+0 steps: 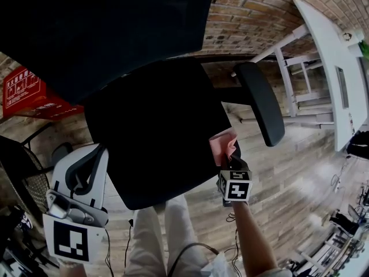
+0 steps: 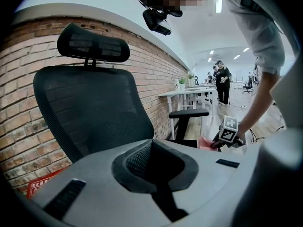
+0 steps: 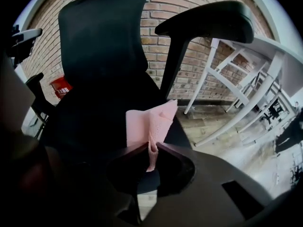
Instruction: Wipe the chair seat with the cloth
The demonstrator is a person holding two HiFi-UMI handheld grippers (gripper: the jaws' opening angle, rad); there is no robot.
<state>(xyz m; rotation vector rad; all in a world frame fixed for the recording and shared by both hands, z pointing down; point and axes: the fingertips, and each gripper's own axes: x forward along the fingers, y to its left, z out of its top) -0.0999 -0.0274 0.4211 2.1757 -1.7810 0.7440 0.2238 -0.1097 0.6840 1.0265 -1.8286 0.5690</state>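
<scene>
The right gripper point(image 1: 229, 161) has its 2 jaws clamped together on a fold of the pink cloth point(image 1: 221, 145). In the right gripper view the pinched fold runs down between them and the rest of the cloth point(image 3: 151, 121) fans up ahead of the tips. The cloth sits at the right edge of the black chair seat point(image 1: 155, 137), toward the front right corner and just below the armrest point(image 1: 262, 103). I cannot tell whether it is pressing on the seat or held just above it.

The left gripper point(image 1: 81, 172) hangs off the seat's front left corner. In its own view the jaws meet with nothing between them.

Judging by this, the wipe is at its start, with nearly all of the seat yet to be covered. To do it well, the right gripper should tip down so the loose part of the cloth lies flat on the seat instead of standing on edge. It should then sweep from the right edge to the left edge in overlapping passes, working toward the rear edge under the backrest point(image 2: 90, 108).

Only 1 narrow fold is gripped, so light, even pressure suits; a hard drag across the fabric could pull the cloth free. The armrest post is close to the start point and wants clearance.
</scene>
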